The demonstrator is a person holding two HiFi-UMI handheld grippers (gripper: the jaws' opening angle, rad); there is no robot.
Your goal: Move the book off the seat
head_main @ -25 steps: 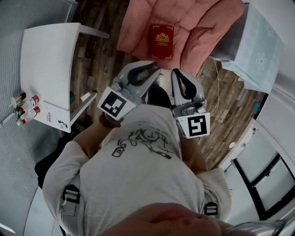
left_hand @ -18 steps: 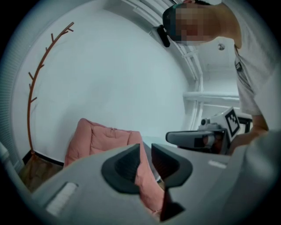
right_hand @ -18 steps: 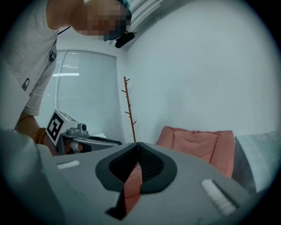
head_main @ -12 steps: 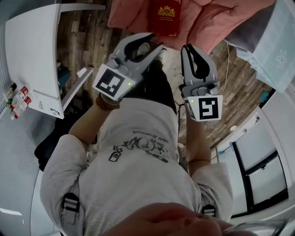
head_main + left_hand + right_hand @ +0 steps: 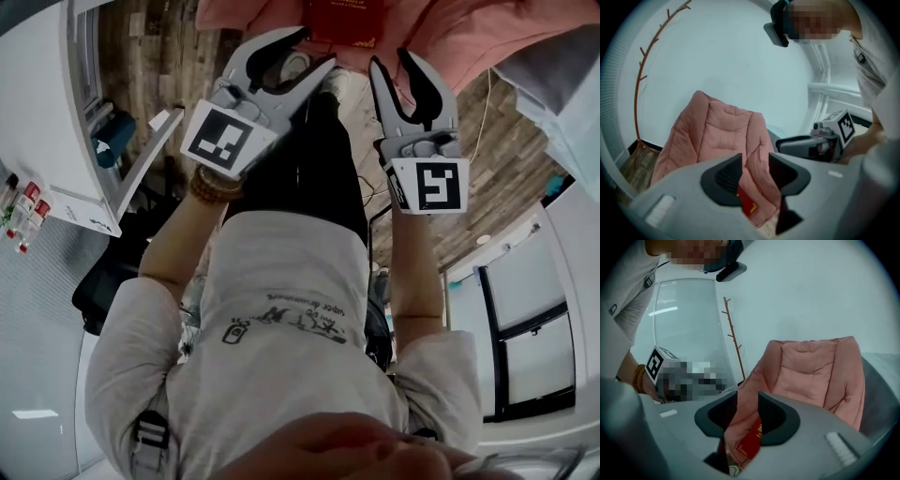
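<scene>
A dark red book (image 5: 343, 21) with gold print lies on the pink cushioned seat (image 5: 441, 28) at the top edge of the head view. My left gripper (image 5: 317, 49) and right gripper (image 5: 391, 61) are held side by side just short of the seat's front edge, both pointing at the book. Their jaws have just been opening and nothing is between them. In the left gripper view the book (image 5: 747, 204) shows through the gap of the left gripper (image 5: 754, 171). In the right gripper view the book (image 5: 749, 439) shows beyond the right gripper (image 5: 747, 411).
A white table (image 5: 37, 112) with small bottles (image 5: 23, 206) stands at the left. A pale blue cloth (image 5: 572, 84) lies to the right of the seat. A cable (image 5: 473, 112) runs over the wooden floor. A branch-like coat stand (image 5: 733, 333) rises beside the chair.
Both grippers have moved forward to the seat's front edge, and their jaws went from nearly shut to open. The book now sits at the top edge of the head view.
</scene>
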